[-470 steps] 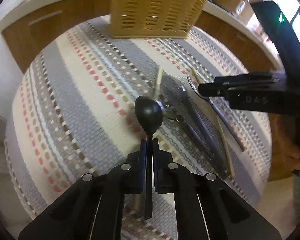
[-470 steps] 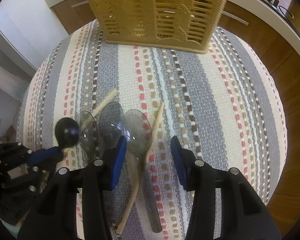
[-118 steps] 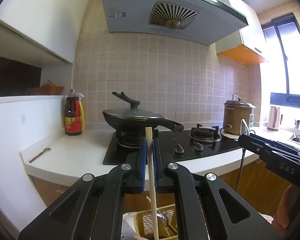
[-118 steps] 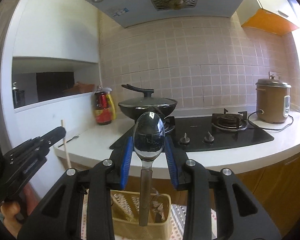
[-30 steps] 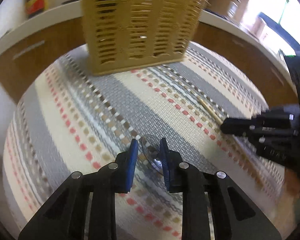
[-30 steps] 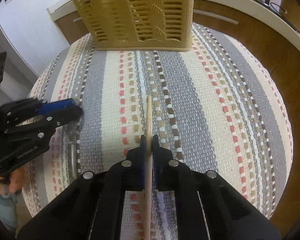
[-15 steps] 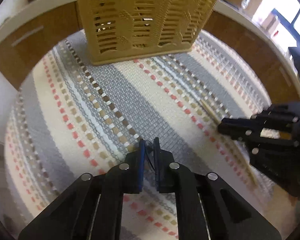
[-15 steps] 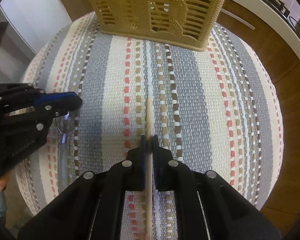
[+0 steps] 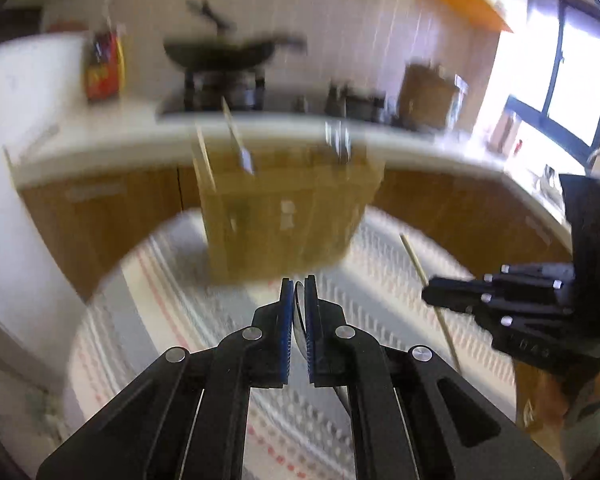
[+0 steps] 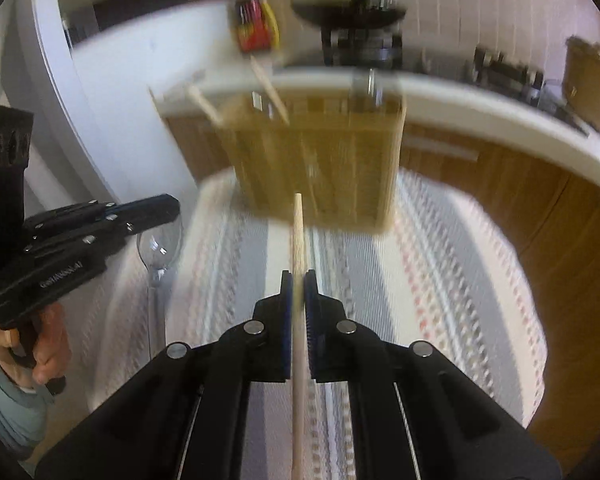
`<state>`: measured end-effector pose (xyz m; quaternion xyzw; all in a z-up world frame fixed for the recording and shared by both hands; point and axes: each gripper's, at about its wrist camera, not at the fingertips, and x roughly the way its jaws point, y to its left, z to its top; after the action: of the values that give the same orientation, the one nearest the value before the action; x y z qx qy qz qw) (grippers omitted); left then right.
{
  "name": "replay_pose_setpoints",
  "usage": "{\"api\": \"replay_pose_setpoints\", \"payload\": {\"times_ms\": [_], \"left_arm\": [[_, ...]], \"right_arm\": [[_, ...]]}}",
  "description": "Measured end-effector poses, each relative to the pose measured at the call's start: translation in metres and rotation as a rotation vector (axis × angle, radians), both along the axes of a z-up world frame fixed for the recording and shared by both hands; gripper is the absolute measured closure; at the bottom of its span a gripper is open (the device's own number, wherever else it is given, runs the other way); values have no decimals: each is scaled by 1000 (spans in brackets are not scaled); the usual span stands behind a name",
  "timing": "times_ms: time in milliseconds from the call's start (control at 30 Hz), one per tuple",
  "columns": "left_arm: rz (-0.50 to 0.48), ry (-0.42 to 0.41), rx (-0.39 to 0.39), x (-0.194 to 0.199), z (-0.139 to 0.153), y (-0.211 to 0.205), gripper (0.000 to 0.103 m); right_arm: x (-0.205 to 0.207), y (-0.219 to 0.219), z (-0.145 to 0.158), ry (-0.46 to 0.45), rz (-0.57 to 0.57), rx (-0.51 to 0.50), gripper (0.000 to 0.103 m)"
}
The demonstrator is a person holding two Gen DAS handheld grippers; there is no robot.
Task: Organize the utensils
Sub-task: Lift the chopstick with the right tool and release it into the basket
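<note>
A: Left gripper (image 9: 299, 292)?
B: Jaws pinched onto a clear plastic spoon (image 10: 158, 250), bowl edge-on between the blue pads (image 9: 287, 316). Right wrist view shows the bowl poking out past the tips and its handle hanging down over the left side of the striped mat (image 10: 440, 280).

A: Right gripper (image 10: 299, 280)?
B: Clamped on a wooden chopstick (image 10: 298, 232). Stick runs straight forward out of the pads, tip aimed at the yellow basket (image 10: 320, 168).

A: Where's the basket?
B: Far end of the mat, upright, centre of both views. Already holds utensils: two wooden sticks (image 10: 270, 90) leaning at its left side, something metal at the right, too blurred to name.

A: Is either utensil above the basket?
B: No, both sit nearer than it, over the mat. Left one is well apart from the right.

A: Background?
B: Heavy motion blur. White counter (image 9: 100, 148), black wok (image 9: 228, 54) on a stove, red bottle (image 9: 102, 68) to the left, window (image 9: 560, 64) far right.
</note>
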<state>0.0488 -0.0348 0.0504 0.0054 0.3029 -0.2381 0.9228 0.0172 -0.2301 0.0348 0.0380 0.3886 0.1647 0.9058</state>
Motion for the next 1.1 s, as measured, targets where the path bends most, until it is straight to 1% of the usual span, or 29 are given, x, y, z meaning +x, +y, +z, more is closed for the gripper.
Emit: {"api": "replay_pose_setpoints", "payload": {"times_ms": [67, 100, 133, 167, 233, 267, 333, 433, 500, 567, 633, 733, 800, 967, 1100], "left_arm": [[44, -91, -9, 4, 26, -1, 100], [72, -150, -18, 4, 41, 0, 100], [93, -194, -23, 7, 53, 2, 100], [119, -241, -31, 10, 67, 3, 100], [160, -314, -53, 19, 92, 6, 100], [185, -348, -64, 24, 103, 6, 100], [227, -402, -79, 29, 118, 4, 100], [294, -471, -85, 47, 128, -6, 100], [339, -522, -73, 58, 125, -19, 99], [371, -554, -57, 67, 122, -25, 99], [391, -554, -60, 84, 115, -33, 99], [416, -563, -30, 98, 97, -42, 100], [415, -564, -9, 105, 86, -46, 99], [437, -622, 49, 105, 55, -56, 99], [427, -629, 44, 105, 38, -59, 99]], "right_arm": [[2, -6, 20, -74, -21, 26, 99], [0, -9, 32, -111, -34, 44, 99], [2, -12, 46, -163, -51, 72, 99], [7, -12, 54, -196, -64, 87, 99], [12, -16, 72, -274, -96, 111, 99], [19, -19, 82, -327, -118, 132, 99], [30, -22, 96, -398, -158, 146, 99], [47, -23, 108, -483, -195, 156, 99], [57, -21, 117, -545, -205, 159, 99], [71, -18, 120, -596, -222, 153, 99], [84, -14, 117, -621, -221, 167, 99], [104, -11, 113, -653, -223, 192, 99], [118, -6, 104, -656, -227, 181, 99], [138, 3, 69, -661, -232, 145, 99], [142, 3, 51, -684, -260, 126, 99]]}}
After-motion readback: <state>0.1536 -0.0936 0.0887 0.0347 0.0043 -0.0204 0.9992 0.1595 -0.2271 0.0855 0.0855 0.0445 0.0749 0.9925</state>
